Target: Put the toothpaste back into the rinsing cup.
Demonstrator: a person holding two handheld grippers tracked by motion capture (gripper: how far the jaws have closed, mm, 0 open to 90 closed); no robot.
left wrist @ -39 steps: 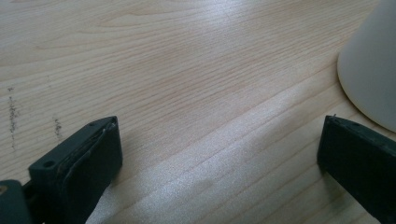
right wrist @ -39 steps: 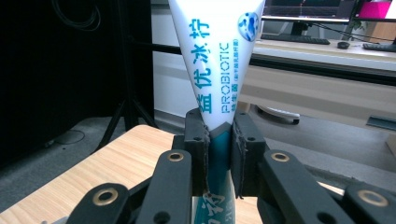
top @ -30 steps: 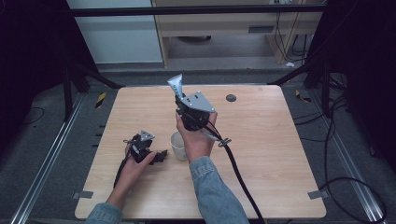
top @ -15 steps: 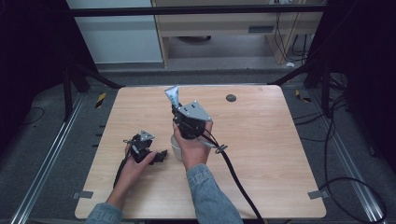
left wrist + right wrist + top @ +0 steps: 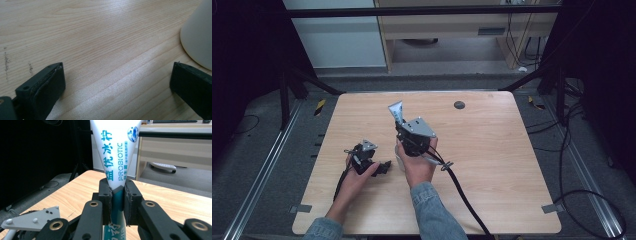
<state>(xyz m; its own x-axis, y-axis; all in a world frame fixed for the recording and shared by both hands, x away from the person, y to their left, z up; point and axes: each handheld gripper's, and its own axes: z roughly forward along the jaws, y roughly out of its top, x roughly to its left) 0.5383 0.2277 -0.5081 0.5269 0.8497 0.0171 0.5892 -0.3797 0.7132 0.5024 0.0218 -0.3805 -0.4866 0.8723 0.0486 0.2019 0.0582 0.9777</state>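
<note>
My right gripper (image 5: 402,125) is held up above the table and is shut on a white and teal toothpaste tube (image 5: 395,111) that points upward. In the right gripper view the jaws (image 5: 117,192) pinch the tube (image 5: 115,150) near its teal lower part, with its flat crimped end on top. A white cup (image 5: 398,161) stands just below, mostly hidden by the right hand. My left gripper (image 5: 384,166) rests on the wooden table (image 5: 492,150) to the cup's left. Its jaws (image 5: 117,72) stand wide open, with the cup (image 5: 200,37) just past the right jaw.
A small dark round disc (image 5: 459,105) sits near the table's far edge. A black cable (image 5: 462,195) trails from the right gripper to the near edge. Beyond the table are a desk (image 5: 452,30) and dark stands.
The right gripper has carried the tube nearer to the person and lower, over the cup, which the right hand now mostly covers. The left gripper has stayed put.
</note>
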